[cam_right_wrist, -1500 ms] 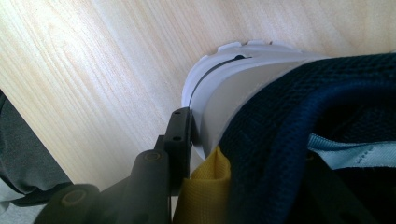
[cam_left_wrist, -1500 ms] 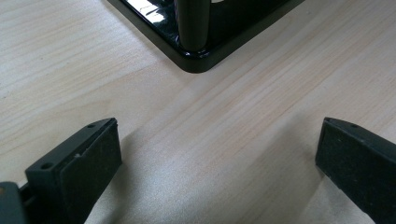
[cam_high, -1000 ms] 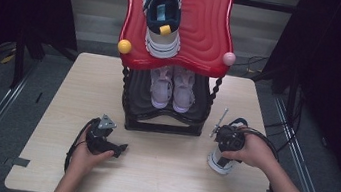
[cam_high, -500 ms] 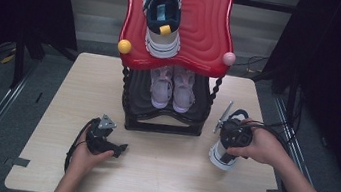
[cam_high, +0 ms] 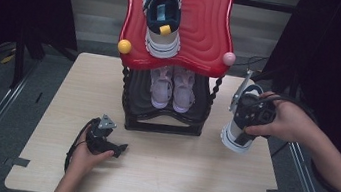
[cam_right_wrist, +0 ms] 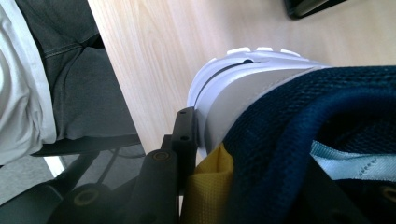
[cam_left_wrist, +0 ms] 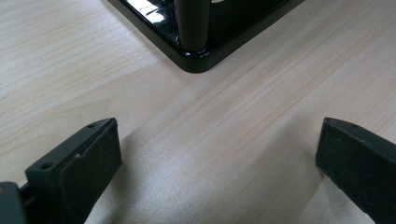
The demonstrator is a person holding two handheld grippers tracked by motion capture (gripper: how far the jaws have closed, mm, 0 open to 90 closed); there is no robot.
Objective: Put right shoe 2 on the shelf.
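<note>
Black jaws of the right gripper [cam_high: 248, 118] are clamped on the heel of a navy and white sneaker [cam_high: 236, 135], closing tighter in the last moment with the shoe between them. In the right gripper view one jaw presses the white heel panel beside a yellow tab [cam_right_wrist: 205, 186], navy mesh collar [cam_right_wrist: 317, 112] close to the lens. Sneaker hangs sole toward the rack, clear of the wooden table [cam_high: 157, 175], just right of the rack's front right post. The person's right hand [cam_high: 283, 121] wraps the gripper; cable trails off toward the table's right edge.

Left gripper [cam_high: 102, 139] rests low on the table near the front left, jaws spread wide with nothing between them. In the left gripper view only bare wood lies between the pads [cam_left_wrist: 93, 172], with the rack's black base corner [cam_left_wrist: 196, 58] ahead, well apart from the jaws.

Two-tier shoe rack [cam_high: 129, 105] stands mid-table. Its red top shelf [cam_high: 208, 25] carries the matching navy and white sneaker [cam_high: 162, 14], toe toward the person. A yellow knob [cam_high: 124, 46] and a pink knob [cam_high: 228, 59] sit at the shelf's front corners. A pair of pale pink shoes [cam_high: 173, 89] fills the lower black shelf. The pink knob and twisted right post [cam_high: 217, 90] stand between the held sneaker and the top shelf. Dark curtains flank both sides.
</note>
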